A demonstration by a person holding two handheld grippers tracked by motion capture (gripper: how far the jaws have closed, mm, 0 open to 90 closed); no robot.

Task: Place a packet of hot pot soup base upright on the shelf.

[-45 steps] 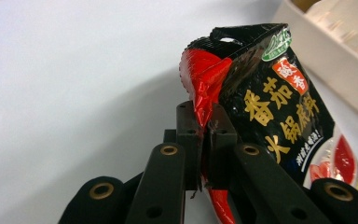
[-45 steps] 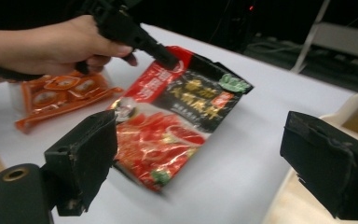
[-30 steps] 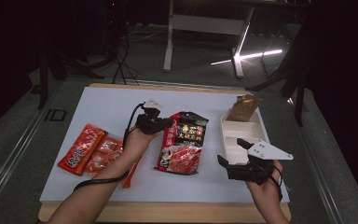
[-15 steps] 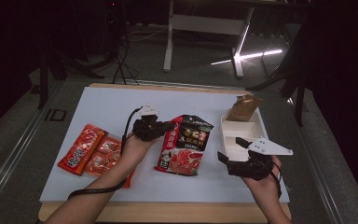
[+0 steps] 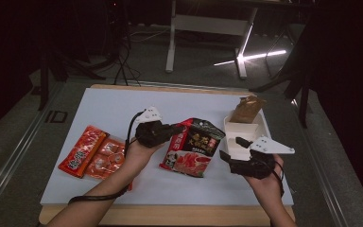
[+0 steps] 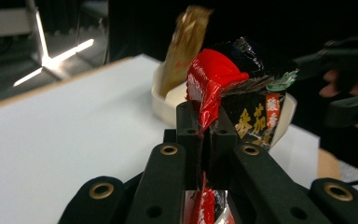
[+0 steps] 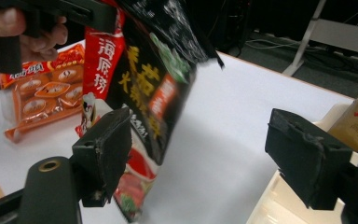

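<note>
While my left claw (image 5: 178, 127) pinches the top corner of the red-and-black sauce packet (image 5: 194, 147), that packet hangs tilted over the middle of the white table (image 5: 113, 106), its lower end near the surface. My right claw (image 5: 230, 148) stands spread, jaws just closing with nothing between them, near the front right corner beside the white tray (image 5: 264, 124).

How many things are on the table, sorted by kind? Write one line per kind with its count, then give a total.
Red and black sauce packet, pinched in the left gripper: 1
Orange-red packets: 2
White tray: 1
Brown packet standing in the tray: 1
Total: 5
</note>
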